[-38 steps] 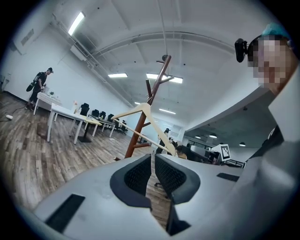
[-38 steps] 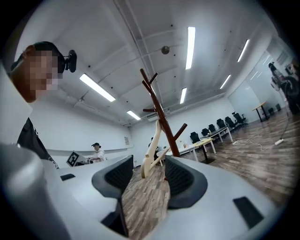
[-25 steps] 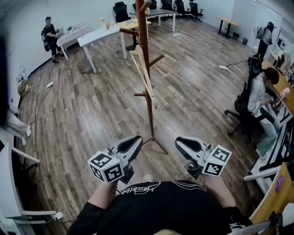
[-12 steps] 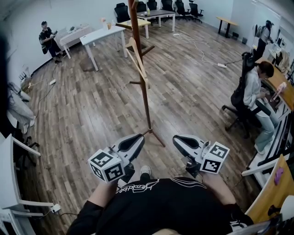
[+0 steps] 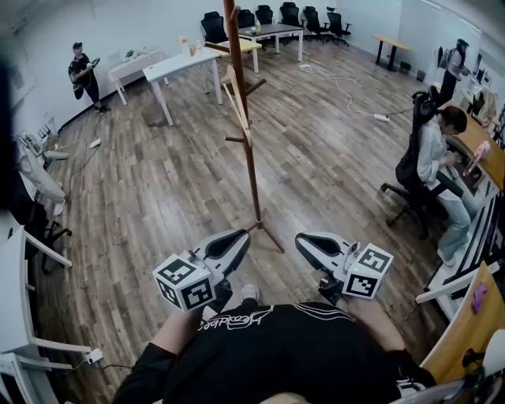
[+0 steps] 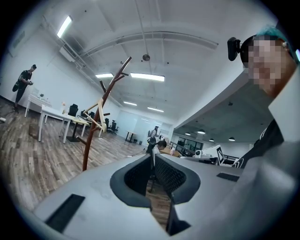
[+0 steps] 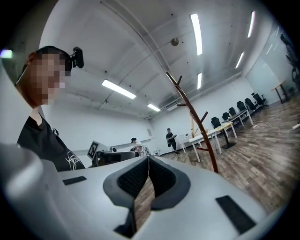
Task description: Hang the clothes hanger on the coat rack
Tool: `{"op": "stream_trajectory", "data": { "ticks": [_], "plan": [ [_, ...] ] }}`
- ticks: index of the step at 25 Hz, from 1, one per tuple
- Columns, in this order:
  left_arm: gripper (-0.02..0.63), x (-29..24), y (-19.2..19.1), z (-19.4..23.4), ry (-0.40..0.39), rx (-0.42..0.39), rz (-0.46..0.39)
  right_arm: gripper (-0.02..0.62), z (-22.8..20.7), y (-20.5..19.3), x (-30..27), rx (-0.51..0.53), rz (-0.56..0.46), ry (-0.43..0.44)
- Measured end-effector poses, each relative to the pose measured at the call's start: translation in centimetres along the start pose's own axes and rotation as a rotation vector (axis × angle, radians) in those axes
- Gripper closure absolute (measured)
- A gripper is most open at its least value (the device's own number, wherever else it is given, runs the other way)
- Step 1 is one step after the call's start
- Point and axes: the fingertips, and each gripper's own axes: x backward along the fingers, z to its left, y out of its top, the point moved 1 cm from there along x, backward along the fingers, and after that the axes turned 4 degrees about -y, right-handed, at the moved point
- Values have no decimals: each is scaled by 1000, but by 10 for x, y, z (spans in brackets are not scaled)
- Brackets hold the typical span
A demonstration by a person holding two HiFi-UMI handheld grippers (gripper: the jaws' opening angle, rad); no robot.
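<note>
Holding nothing, the left gripper (image 5: 241, 235) has its two jaws pressed together at the tips, and its own view shows only floor past the closed pads. The right gripper (image 5: 302, 239) is likewise clenched, jaw tips meeting with no thing between them. Both point level and sit on the near side of the coat rack (image 5: 251, 162), apart from its spread feet, the left gripper to the left of the base and the right gripper to the right of it. Neither touches the rack.

The clothes hanger (image 5: 239, 110), of pale wood, is on the coat rack. It hangs high up among the upper pegs and slants down close along the left side of the brown pole. Which peg carries its hook cannot be made out.

The rack stands upright on the wooden floor (image 5: 158, 189). Beyond the rack and to its left is a white table (image 5: 177, 63), and farther left of that a person (image 5: 83, 71) stands by the wall. Well to the right of the rack a seated person (image 5: 438, 154) bends over a desk. Behind the rack, at the far end, black office chairs (image 5: 211, 24) stand around more tables.
</note>
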Motion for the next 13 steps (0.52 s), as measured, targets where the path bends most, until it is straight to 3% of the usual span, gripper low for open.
{"op": "stream_trajectory", "data": {
  "ticks": [13],
  "plan": [
    [574, 22, 3, 3, 12, -1, -25, 554, 14, -3, -11, 18, 20, 9]
  ]
}}
